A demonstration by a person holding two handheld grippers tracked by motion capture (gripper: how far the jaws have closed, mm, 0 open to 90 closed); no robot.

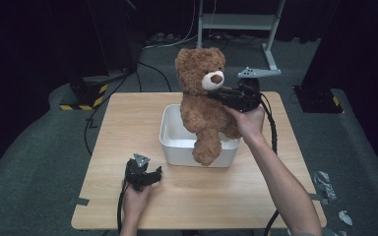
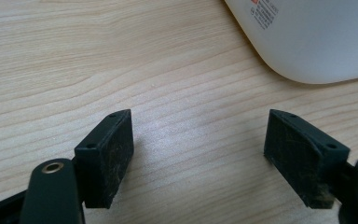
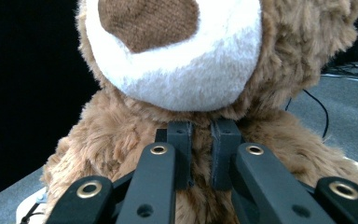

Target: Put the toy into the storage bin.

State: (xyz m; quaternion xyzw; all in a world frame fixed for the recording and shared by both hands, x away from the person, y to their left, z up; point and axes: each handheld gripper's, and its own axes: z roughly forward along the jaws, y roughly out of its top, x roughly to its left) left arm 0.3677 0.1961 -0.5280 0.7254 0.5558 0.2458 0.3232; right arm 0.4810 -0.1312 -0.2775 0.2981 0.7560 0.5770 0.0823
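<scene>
A light wooden table (image 1: 128, 123) stands on grey carpet. A white plastic bin (image 1: 174, 142) rests near its middle

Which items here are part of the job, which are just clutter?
In the job:
- teddy bear, pinched at the chest by the right gripper
- white bin, bear's legs hanging over it
- left gripper, open, low over the table beside the bin

Lying about:
- grey scraps on the floor at right
- metal frame behind the table
- floor cables
</scene>
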